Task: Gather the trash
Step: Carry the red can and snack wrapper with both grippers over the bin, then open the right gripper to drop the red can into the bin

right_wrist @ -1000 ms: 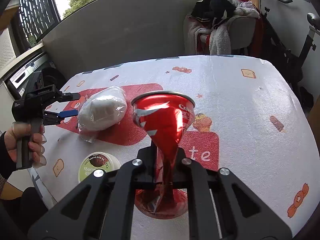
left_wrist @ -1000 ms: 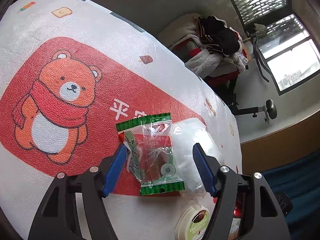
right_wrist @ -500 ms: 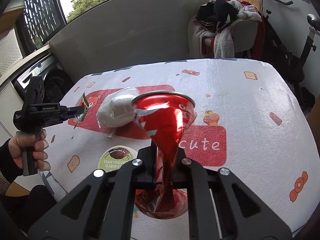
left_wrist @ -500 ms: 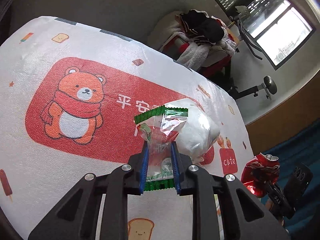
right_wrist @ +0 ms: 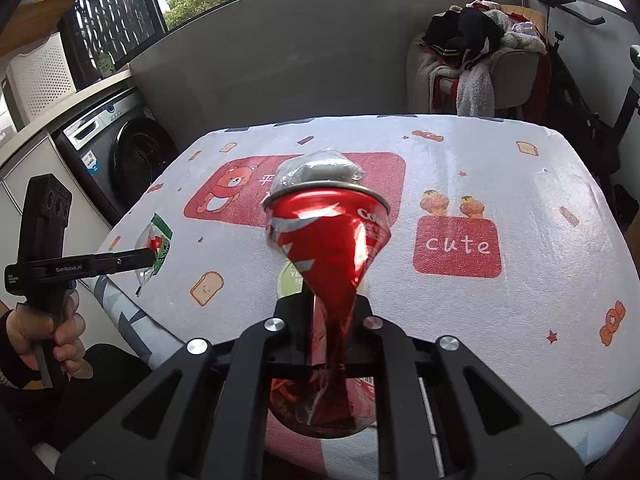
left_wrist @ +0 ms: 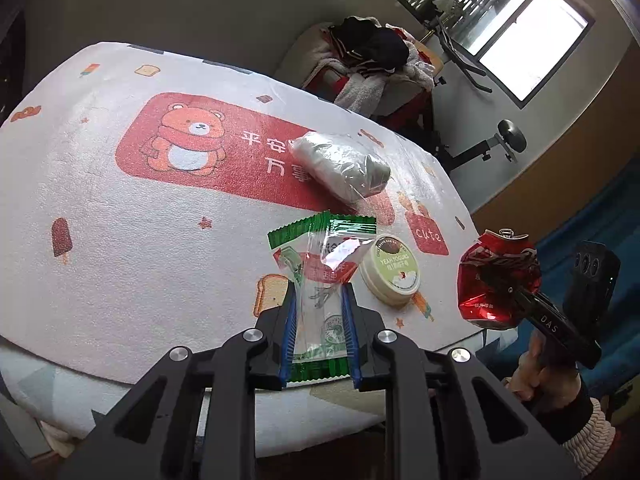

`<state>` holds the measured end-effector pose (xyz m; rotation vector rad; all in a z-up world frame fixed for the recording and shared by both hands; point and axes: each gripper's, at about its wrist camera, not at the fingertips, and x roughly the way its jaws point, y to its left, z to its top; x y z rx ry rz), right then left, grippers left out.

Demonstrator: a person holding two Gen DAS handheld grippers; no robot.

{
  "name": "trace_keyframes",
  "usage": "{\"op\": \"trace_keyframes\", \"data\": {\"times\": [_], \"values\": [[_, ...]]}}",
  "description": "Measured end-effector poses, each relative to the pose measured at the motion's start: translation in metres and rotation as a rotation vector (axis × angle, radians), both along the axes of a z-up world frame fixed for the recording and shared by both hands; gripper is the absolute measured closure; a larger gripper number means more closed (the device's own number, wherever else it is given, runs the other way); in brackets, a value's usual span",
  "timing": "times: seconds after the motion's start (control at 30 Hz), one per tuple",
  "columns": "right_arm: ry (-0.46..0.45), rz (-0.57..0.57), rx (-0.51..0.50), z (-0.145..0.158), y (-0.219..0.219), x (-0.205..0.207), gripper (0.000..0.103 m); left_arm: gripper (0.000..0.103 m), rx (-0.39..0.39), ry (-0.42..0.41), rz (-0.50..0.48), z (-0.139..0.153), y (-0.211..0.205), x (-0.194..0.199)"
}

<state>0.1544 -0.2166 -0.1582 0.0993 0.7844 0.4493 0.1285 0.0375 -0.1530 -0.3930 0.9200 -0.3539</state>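
Observation:
My left gripper (left_wrist: 318, 316) is shut on a green and clear snack wrapper (left_wrist: 320, 264) and holds it above the table's near edge. It also shows in the right wrist view (right_wrist: 154, 248). My right gripper (right_wrist: 330, 312) is shut on a crushed red cola can (right_wrist: 328, 240), held above the table's front edge; the can also shows in the left wrist view (left_wrist: 496, 280). A white wad in clear plastic (left_wrist: 340, 166) lies on the table on the red panel. A round yogurt lid (left_wrist: 394, 272) lies near the front edge, mostly hidden behind the can in the right wrist view.
The table wears a white cloth with a red bear panel (left_wrist: 188, 140) and a red "cute" patch (right_wrist: 458, 246). A chair piled with clothes (right_wrist: 476, 64) stands behind the table. A washing machine (right_wrist: 120, 152) is at the left. An exercise bike (left_wrist: 492, 144) stands at the right.
My left gripper shut on the wrapper, lifted it off the table and drew back toward the near edge. My right gripper with the can pulled back a little.

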Motion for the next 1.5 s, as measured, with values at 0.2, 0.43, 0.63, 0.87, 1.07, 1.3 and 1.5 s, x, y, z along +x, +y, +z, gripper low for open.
{"op": "trace_keyframes", "data": {"times": [0.2,0.43,0.63,0.87,1.07,1.3,1.5], "values": [[0.008,0.029,0.001,-0.004,0.011,-0.027,0.091,0.082,0.014,-0.023,-0.027,0.003,-0.005,-0.042],[0.017,0.067,-0.01,-0.009,0.024,-0.054,0.091,0.082,0.068,-0.066,-0.085,0.002,-0.016,-0.085],[0.03,0.113,-0.038,-0.018,0.035,-0.074,0.091,0.082,0.075,-0.104,-0.114,0.0,-0.016,-0.113],[0.064,0.157,-0.046,-0.031,0.043,-0.092,0.091,0.082,0.097,-0.147,-0.136,-0.002,-0.017,-0.137],[0.091,0.196,-0.055,-0.043,0.051,-0.106,0.091,0.082,0.099,-0.16,-0.139,-0.008,-0.019,-0.147],[0.169,0.281,-0.066,-0.063,0.068,-0.119,0.091,0.082,0.089,-0.162,-0.135,-0.016,-0.017,-0.159],[0.267,0.333,-0.104,-0.091,0.087,-0.121,0.091,0.082,0.081,-0.161,-0.128,-0.018,-0.015,-0.158]]}}
